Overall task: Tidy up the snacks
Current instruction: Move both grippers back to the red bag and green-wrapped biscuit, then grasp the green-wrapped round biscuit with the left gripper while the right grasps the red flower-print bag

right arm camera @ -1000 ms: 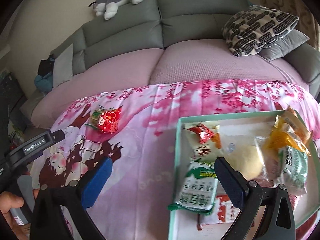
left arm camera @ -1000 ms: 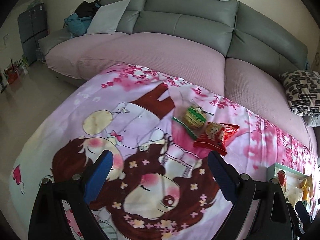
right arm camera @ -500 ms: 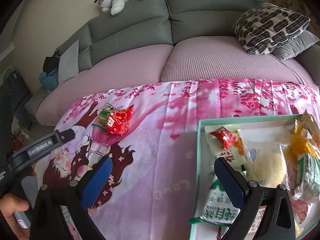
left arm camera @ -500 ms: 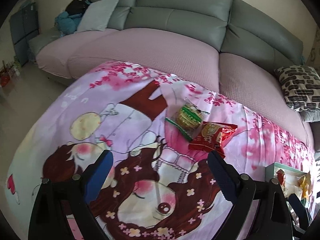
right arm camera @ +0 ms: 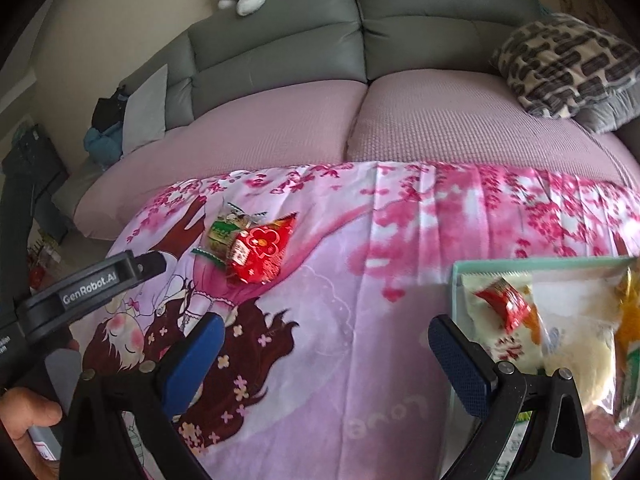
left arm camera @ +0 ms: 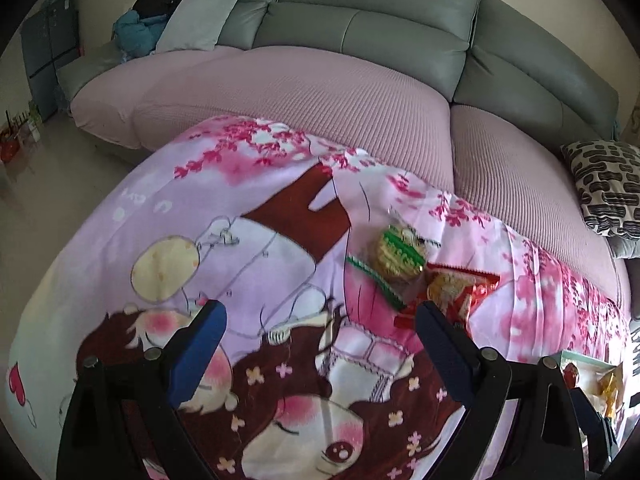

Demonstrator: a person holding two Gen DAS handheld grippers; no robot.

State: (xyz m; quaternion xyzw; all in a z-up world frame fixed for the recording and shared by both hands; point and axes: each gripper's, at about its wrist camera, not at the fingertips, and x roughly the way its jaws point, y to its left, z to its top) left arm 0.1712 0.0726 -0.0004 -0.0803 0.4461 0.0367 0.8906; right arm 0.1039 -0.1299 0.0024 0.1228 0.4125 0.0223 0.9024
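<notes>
Pink cartoon-print cloth (left arm camera: 280, 272) covers the work surface, with a grey and pink sofa (left arm camera: 320, 92) behind it. Two loose snacks lie together on the far middle of the cloth: a green-striped packet (left arm camera: 394, 254) and, touching its right edge and partly overlapping it, a red packet (left arm camera: 460, 292). To the right, a pale green tray (right arm camera: 456, 280) already holds a crowd of packets, among them a small red sachet (right arm camera: 506, 302).

Both tools are empty. The left gripper (left arm camera: 320, 330) has its jaws wide apart, and its right finger tip sits just near the red packet. The right gripper (right arm camera: 326, 344), jaws also spread, hangs over bare cloth between the two loose snacks and the tray.

The main risk looks to be the overlap: closing on the red packet could pinch the green one's edge too, so one of them drops on the way across. Both wrappers look slick and puffy, so a shallow bite may slip off. Pressing down could also gather the loose cloth into the jaws and drag both snacks. The tray looks full near its left side, so a packet dropped there may slide off over the rim.
</notes>
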